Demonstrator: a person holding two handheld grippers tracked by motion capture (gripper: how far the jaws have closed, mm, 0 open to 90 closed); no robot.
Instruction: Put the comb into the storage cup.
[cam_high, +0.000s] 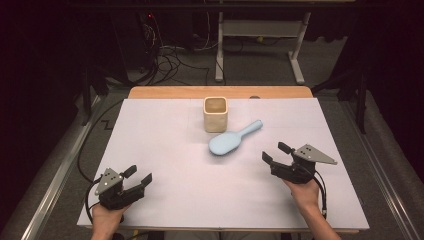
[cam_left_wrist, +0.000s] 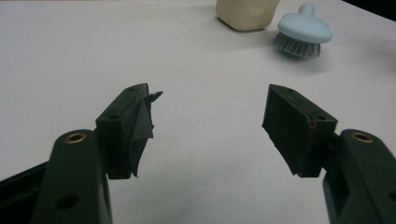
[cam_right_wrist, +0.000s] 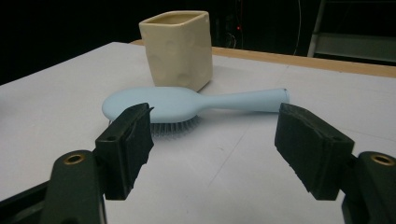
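High view, upright cream cup, interior unclear; blue hairbrush beside

I can read no text, label, brand or number anywhere: nothing legible on anything before me in these views.

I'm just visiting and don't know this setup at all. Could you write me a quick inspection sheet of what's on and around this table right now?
Surface: white sheet over a wooden table, flat and bare apart from two things.
Job's things: cream square cup upright near the far edge; light blue hairbrush lying bristles down just in front of it, handle pointing far right.
Clutter: nothing seen.
Grippers: left hand-held gripper at the near left, jaws open, holding nothing; right hand-held gripper at the near right, jaws open, aimed at the hairbrush, holding nothing.
Cables: one black cable trails from each gripper.
Surroundings: dark room, tangled floor wires, white table frame behind.
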